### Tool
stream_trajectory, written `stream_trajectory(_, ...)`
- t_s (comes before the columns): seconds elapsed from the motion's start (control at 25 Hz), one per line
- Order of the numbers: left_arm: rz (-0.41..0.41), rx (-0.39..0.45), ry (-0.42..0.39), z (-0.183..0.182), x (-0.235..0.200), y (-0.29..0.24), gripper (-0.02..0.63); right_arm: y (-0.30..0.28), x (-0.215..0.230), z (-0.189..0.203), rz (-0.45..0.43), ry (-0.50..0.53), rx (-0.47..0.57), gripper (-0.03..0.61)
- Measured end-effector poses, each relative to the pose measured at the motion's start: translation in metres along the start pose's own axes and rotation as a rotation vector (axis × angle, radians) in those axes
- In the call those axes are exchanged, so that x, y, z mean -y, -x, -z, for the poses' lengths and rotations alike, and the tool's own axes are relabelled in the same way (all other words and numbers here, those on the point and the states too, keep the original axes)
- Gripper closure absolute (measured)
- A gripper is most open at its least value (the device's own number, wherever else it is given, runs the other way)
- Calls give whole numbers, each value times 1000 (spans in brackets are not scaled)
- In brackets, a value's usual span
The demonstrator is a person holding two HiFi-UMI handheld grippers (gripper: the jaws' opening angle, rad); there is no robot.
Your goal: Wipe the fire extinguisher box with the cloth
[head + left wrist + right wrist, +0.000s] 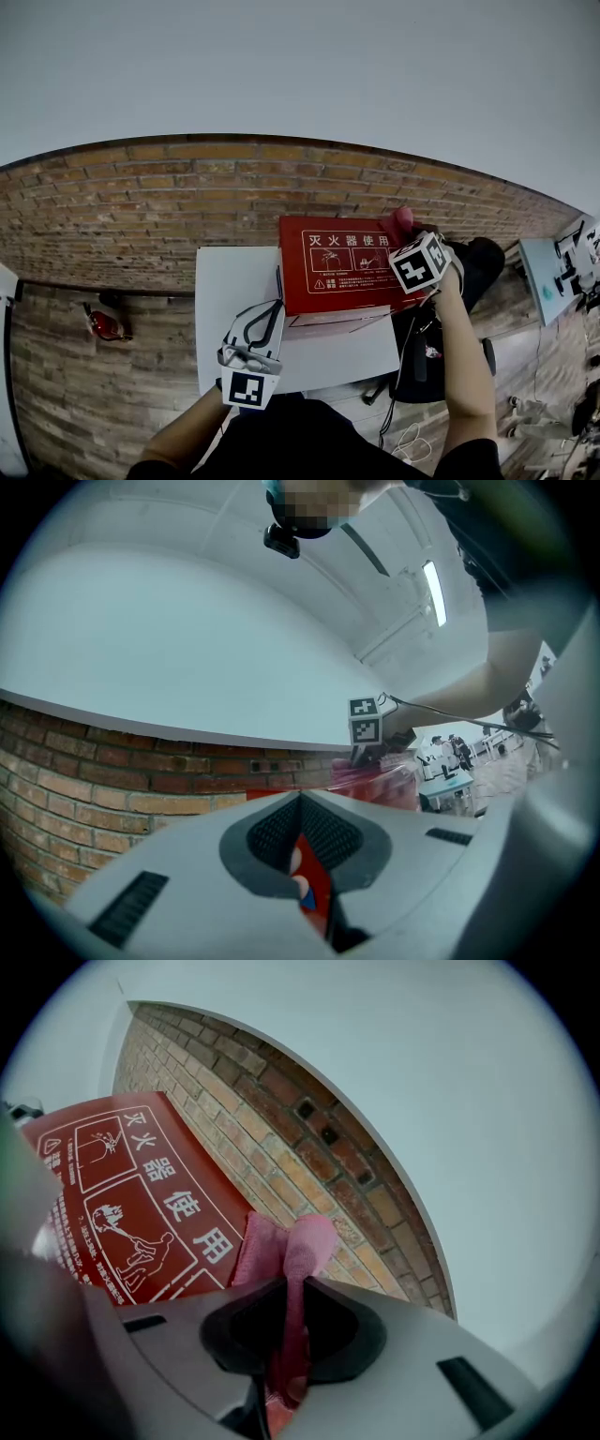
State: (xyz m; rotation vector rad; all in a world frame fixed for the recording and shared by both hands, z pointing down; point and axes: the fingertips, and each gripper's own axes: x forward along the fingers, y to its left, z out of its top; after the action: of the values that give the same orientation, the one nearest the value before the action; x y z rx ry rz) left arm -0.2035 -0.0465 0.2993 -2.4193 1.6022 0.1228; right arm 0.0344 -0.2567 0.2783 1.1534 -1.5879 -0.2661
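The left gripper [300,803] is clenched on what looks like a thin lower-left edge of the red rectangular fire extinguisher box [337,267], steadying it at the far right corner of the white tabletop [234,281], beside the brick wall [141,216]. The right gripper [292,1288] grasps the pink fluffy cloth [300,1246] at the box's far right corner. To wipe well, I judge, press the cloth flat and sweep in overlapping passes, keeping the box braced. White characters read 灭火器使用 above pictograms; the smaller print is illegible.
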Motion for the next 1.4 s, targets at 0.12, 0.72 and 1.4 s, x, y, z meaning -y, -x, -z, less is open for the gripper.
stream_trajectory(0.12,7,14,-11,-3,0,-1,592,3,-6,-7,-12,3,11,517)
stream_trajectory(0.72,14,22,-5,-5,-2,-3,592,17,-36,-44,-65,31,79,518)
stream_trajectory(1.4,18,22,4,-3,-2,-3,592,35,-75,-80,-101,113,135,518)
